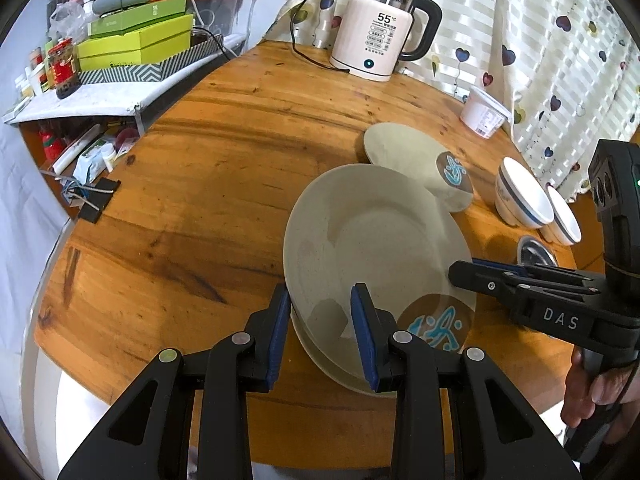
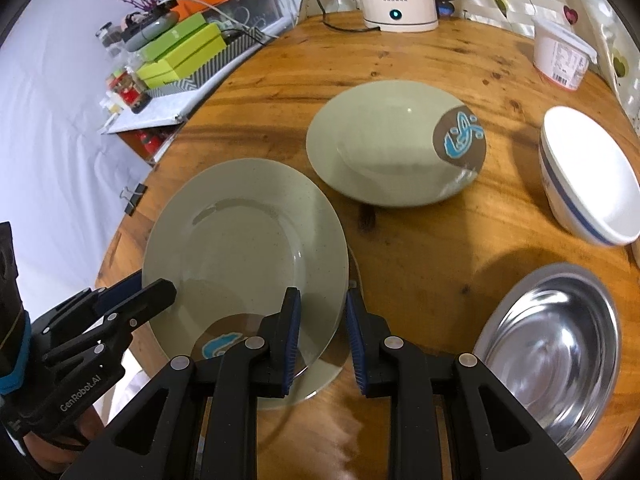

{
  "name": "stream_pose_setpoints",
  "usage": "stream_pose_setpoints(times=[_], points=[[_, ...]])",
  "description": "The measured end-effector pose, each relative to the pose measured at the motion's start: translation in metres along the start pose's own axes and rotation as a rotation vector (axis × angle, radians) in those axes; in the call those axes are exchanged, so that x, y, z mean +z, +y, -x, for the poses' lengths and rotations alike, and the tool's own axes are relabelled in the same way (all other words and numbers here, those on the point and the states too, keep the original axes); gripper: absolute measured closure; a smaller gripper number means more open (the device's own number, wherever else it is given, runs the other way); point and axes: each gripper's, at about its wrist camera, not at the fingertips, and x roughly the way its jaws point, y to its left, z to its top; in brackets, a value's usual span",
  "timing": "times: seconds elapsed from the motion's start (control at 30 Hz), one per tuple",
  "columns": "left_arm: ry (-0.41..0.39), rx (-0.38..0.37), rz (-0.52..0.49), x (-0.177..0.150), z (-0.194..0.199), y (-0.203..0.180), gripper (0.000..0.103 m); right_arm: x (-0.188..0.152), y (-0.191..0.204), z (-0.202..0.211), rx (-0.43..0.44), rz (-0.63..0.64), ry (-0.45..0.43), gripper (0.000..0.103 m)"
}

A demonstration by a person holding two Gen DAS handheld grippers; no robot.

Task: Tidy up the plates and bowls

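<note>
While both grippers were clamped on the same plate, nothing else on the table was being touched. The left gripper [image 1: 320,296] had its blue pads pinching the near-left rim of the grey-green plate [image 1: 372,240], one finger outside the rim and one over the dish. The right gripper [image 2: 323,296] was doing the same on the opposite rim, close to the brown patch with the blue logo. So the plate hung between the two, tilted a bit, at the near edge of the wooden table [image 1: 200,200] and partly sticking out past it. There was a second rim line right under it, and honestly I couldn't tell if that was another plate stuck below or just the plate's own foot.

Just behind it sat a matching plate [image 1: 404,152], flat on the wood with the same logo patch, apart from the held one in the right wrist view. Off to the right were two white bowls with a blue band [image 1: 520,196], side by side, and a shiny steel dish [image 2: 552,352] nearer the edge. Further back: a white tub [image 1: 482,114], a cream kettle [image 1: 380,28] and a heart-print curtain [image 1: 540,40]. Green boxes [image 1: 136,40] were piled on a shelf to the left.
</note>
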Motion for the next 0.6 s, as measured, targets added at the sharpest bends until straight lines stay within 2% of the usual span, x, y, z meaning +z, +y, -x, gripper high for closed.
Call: stream_pose_setpoints(times=[0.6], points=[[0.048, 0.003, -0.016, -0.009, -0.014, -0.007, 0.071, -0.008, -0.004, -0.006, -0.048, 0.017, 0.012, 0.079]])
